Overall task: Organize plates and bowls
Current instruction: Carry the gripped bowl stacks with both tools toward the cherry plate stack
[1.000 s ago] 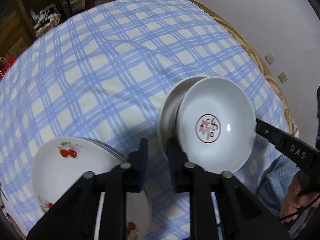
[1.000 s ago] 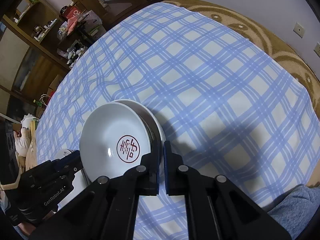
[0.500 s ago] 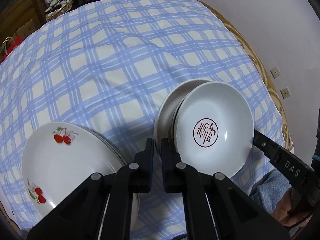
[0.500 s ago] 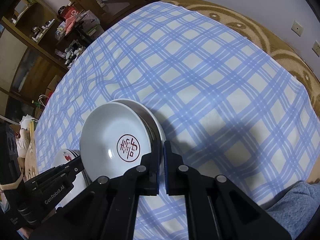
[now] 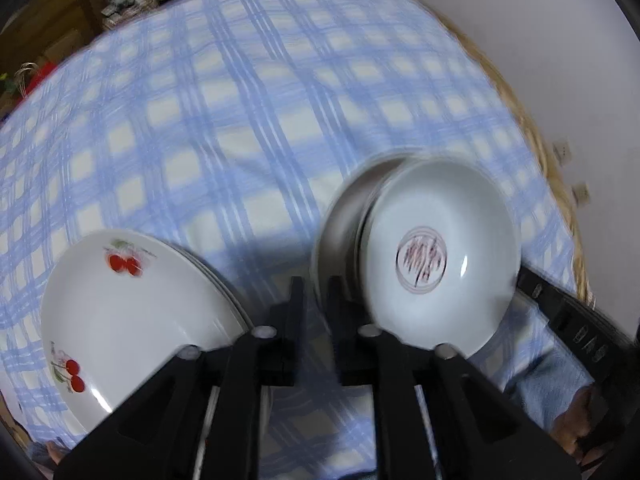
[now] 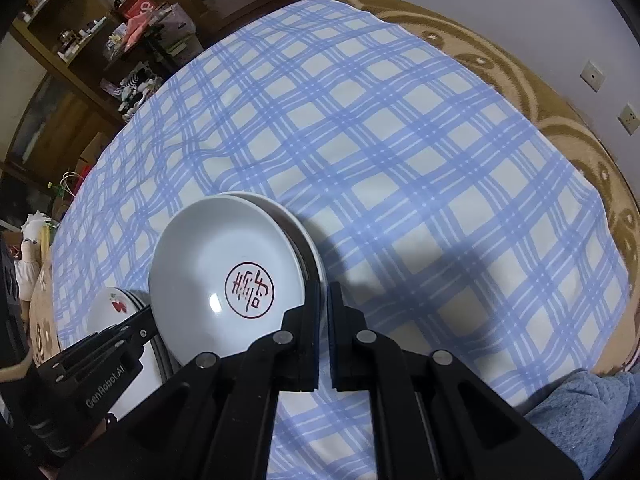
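Right gripper (image 6: 324,320), pressed together and empty, hovers at the bowl stack's (image 6: 228,280) four o'clock rim. Left gripper (image 5: 316,312), jaws opening on nothing, hangs between that stack and the cherry plates (image 5: 128,320) at eight o'clock on the checked bench (image 6: 400,152). Stacking looks finished; next, probably neatening the piles. "GenRobot.AI" shows on the left gripper's body; the bowl's red seal is unreadable.

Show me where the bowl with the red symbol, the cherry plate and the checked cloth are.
bowl with the red symbol (image 6: 224,264), right wrist view, on its inner wall.
cherry plate (image 5: 132,320), left wrist view, on its white middle.
checked cloth (image 6: 400,152), right wrist view, on a bare patch.
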Motion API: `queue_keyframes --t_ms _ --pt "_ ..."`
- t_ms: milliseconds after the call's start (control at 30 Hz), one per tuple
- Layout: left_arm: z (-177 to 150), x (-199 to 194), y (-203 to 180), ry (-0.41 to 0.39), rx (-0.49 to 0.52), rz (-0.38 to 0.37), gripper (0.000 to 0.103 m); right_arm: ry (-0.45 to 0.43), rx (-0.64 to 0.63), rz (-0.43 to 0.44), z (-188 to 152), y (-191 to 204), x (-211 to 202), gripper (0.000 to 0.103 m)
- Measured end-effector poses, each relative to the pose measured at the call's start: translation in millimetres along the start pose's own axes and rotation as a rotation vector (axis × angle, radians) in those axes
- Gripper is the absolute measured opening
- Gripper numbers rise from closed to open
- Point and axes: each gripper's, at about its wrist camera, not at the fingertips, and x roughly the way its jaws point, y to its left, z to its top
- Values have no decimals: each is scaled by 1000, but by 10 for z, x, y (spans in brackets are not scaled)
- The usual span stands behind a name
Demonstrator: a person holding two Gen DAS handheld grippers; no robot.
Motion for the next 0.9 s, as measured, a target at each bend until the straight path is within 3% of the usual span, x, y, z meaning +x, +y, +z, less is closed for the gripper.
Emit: queue_keyframes --t_ms 367,533,767,900 --pt "21 -9 -50 -25 38 19 12 -1 24 24 23 -48 38 4" --pt "-40 -40 -162 -72 150 112 14 30 24 64 26 -83 20 4" --pt "-94 -88 -266 -125 236 187 14 45 17 73 40 -72 12 4" --pt "-48 -132 -234 -121 220 154 12 51 9 69 43 -82 23 3"
